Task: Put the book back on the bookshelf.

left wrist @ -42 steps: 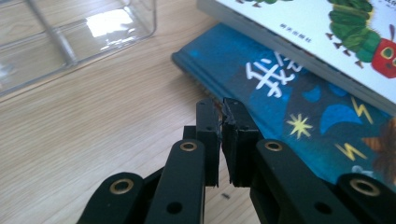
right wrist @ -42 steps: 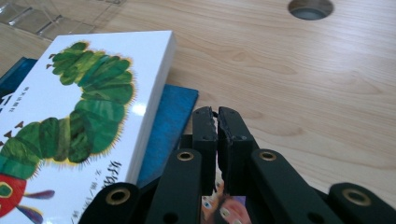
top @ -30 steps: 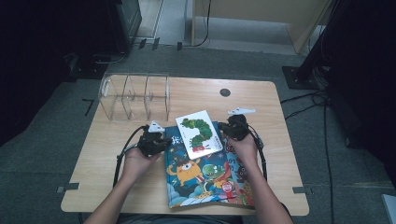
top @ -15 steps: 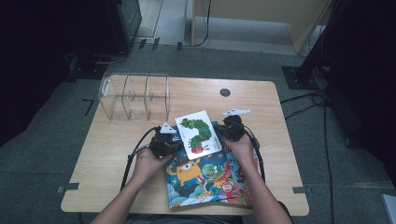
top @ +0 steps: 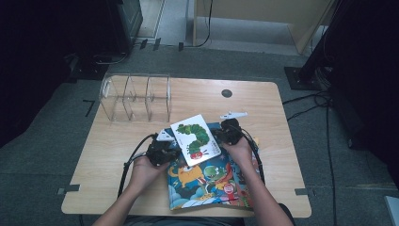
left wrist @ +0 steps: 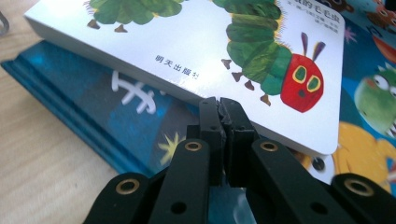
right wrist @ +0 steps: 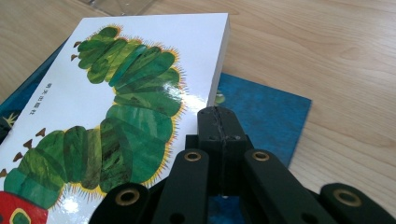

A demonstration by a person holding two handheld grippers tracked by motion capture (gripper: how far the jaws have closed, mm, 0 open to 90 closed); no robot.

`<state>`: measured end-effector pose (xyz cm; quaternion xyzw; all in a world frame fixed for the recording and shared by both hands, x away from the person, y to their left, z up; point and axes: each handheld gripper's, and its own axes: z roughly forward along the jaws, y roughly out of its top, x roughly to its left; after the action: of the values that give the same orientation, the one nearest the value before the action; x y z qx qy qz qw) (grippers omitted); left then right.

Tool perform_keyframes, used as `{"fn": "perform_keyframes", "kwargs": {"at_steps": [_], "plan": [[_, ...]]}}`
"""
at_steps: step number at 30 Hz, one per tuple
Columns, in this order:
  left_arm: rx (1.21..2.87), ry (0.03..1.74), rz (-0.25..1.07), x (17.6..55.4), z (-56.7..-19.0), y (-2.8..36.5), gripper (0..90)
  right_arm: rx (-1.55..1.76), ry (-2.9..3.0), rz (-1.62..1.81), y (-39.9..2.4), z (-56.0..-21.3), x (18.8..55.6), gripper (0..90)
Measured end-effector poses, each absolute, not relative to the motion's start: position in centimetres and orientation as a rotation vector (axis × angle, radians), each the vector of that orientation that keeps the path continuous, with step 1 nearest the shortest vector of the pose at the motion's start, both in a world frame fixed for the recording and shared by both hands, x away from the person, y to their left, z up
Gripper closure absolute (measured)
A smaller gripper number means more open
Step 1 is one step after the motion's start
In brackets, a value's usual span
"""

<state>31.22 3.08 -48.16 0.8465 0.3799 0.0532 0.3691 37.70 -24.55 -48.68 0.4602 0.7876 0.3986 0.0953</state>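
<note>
Small white caterpillar-cover board book (top: pixel 195 139) lay atop large blue cartoon picture book (top: pixel 207 181) at table centre. Left gripper (top: pixel 162 151) at its 9 o'clock, right gripper (top: pixel 229 133) at 3 o'clock; both had closed empty, tips against the white book's edges.

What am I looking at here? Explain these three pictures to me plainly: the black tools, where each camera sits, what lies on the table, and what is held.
A person sits at a wooden table with a hand-held two-jaw gripper in each hand. The high view looks down from above: the left gripper and the right gripper sit on either side of a white caterpillar book. That book lies on top of a larger blue cartoon book. Behind them stands a clear plastic rack with dividers.

The other two pictures come from cameras mounted on the grippers, looking along their black jaws. In both, the jaws are shut with nothing between them, their tips close against the white book's edges. Nothing is held.
</note>
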Motion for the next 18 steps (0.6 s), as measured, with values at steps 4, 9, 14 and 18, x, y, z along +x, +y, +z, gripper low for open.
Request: {"fn": "perform_keyframes", "kwargs": {"at_steps": [4,9,14,18], "plan": [[2.178,0.978,0.139,30.1,-48.1,3.6,88.7,1.326,2.360,1.176,-23.6,-48.6,37.3,90.0],[2.177,0.994,0.117,29.0,-48.0,4.5,87.8,1.279,2.385,1.177,-22.5,-48.6,37.0,90.0],[2.179,1.017,0.118,28.1,-47.9,5.2,87.2,1.241,2.416,1.173,-21.2,-48.6,36.8,90.0],[2.176,1.037,0.118,27.4,-47.9,5.5,86.6,1.210,2.429,1.181,-20.5,-48.6,36.8,90.0]]}}
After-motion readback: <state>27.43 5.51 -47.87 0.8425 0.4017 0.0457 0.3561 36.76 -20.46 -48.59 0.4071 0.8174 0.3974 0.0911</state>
